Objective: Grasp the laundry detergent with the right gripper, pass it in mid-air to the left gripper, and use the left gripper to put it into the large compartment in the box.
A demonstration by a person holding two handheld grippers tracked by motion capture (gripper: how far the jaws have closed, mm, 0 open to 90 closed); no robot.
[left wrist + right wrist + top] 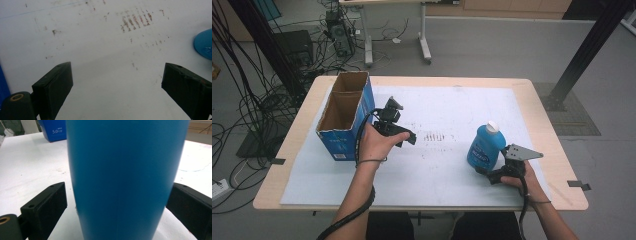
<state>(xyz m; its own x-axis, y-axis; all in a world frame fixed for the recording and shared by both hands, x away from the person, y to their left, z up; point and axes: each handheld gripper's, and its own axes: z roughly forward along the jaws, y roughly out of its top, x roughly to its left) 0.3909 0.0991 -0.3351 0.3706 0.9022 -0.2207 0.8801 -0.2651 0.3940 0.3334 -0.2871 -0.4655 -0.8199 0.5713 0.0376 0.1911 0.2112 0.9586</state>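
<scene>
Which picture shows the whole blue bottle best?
The high view: the blue bottle shows whole, white cap included. The right gripper view shows its blue side close up, between the jaws. The left gripper view catches an edge.

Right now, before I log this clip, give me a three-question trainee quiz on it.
1. True or false: the right gripper has its jaws spread around the blue bottle.
2. The open cardboard box stands nearest which gripper? A) left B) right
3. Fill in: the bottle's cap is ____ in colour.

Key:
1. True; in the right gripper view a gap shows at the left jaw.
2. A, the left gripper, open over the white mat.
3. White.
</scene>
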